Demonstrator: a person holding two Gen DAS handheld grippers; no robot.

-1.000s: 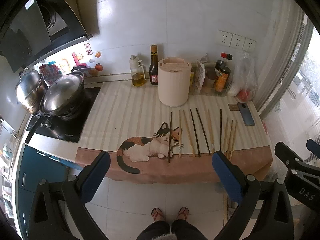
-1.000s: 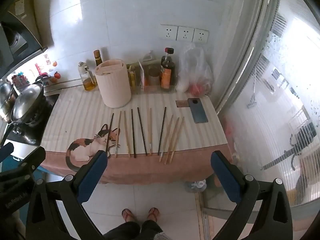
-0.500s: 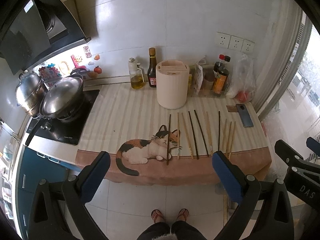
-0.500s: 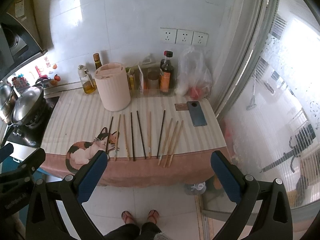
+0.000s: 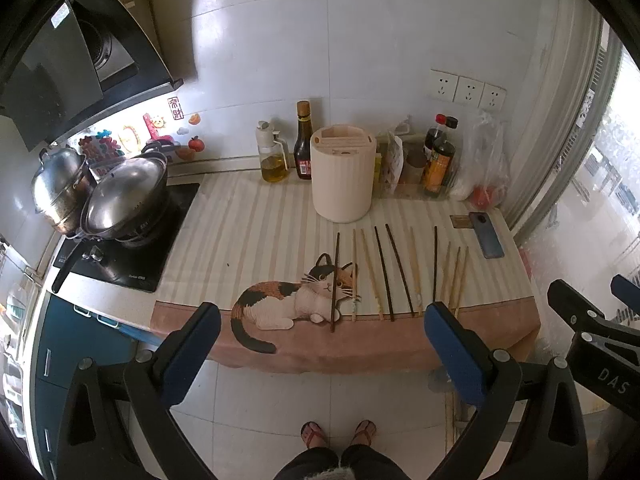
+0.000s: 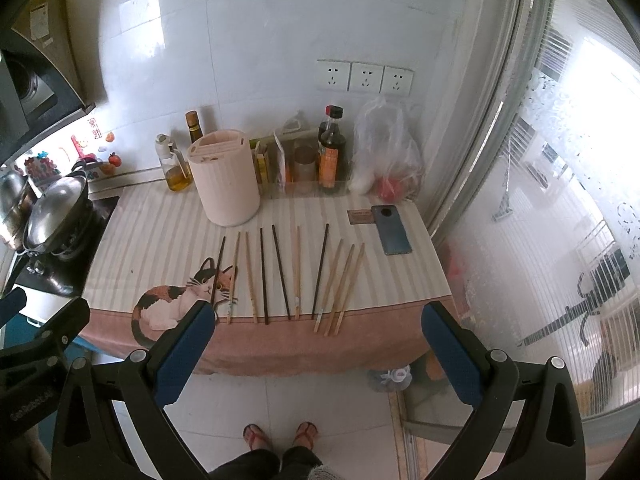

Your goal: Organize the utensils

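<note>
Over the last second both views have drawn back: the counter now sits higher and smaller in frame, and nothing on it has shifted. Judgement: work on the task has not begun. Ten chopsticks (image 5: 384, 274) lie side by side at frame centre on the cat-print cloth (image 5: 240, 240), pale and dark ones mixed. The cream utensil holder (image 5: 343, 174) stands just behind them, upper centre. Left gripper (image 5: 320, 350) hangs over the floor at lower frame, jaws spread wide, empty. Right gripper (image 6: 318, 346) likewise, jaws wide apart, holding nothing, level with its partner
</note>
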